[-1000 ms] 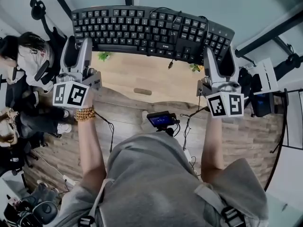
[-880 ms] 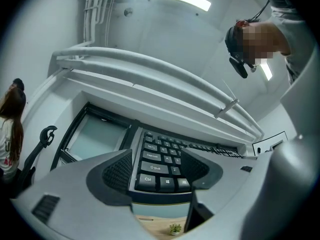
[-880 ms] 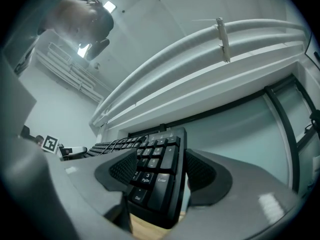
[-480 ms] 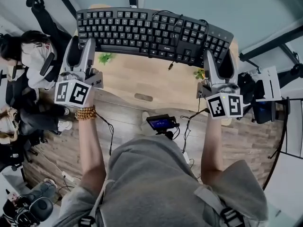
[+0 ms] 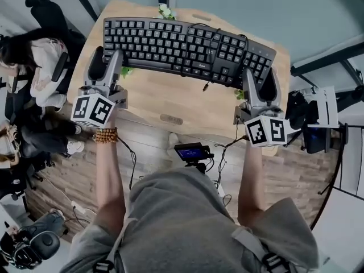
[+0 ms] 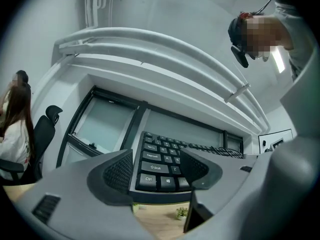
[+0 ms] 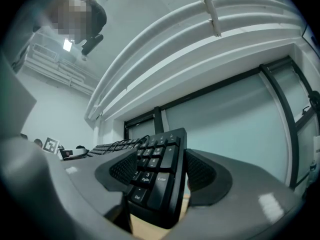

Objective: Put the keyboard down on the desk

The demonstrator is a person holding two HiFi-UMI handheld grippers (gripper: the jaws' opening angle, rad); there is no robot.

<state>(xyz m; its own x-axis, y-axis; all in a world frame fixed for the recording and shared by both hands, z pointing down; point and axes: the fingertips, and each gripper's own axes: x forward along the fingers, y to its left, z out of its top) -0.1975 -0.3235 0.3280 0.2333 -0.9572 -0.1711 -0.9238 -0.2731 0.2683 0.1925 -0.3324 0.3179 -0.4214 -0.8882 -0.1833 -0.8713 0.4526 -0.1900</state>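
A black keyboard is held level over the small wooden desk, and its coiled cable lies across the keys. In the head view my left gripper is shut on the keyboard's left end and my right gripper on its right end. The left gripper view shows the Ctrl and Shift keys of the keyboard between the jaws of the left gripper. The number-pad end of the keyboard sits clamped in the right gripper. Desk wood shows below the keyboard in both gripper views.
A person sits at the left beside an office chair. Small plant figures mark the desk top. A device with a blue screen hangs at my chest. A white box and dark gear stand at the right.
The keyboard and both grippers now sit over the desk top, with far more of the desk showing around and behind the keyboard than before. Both grips are unchanged.
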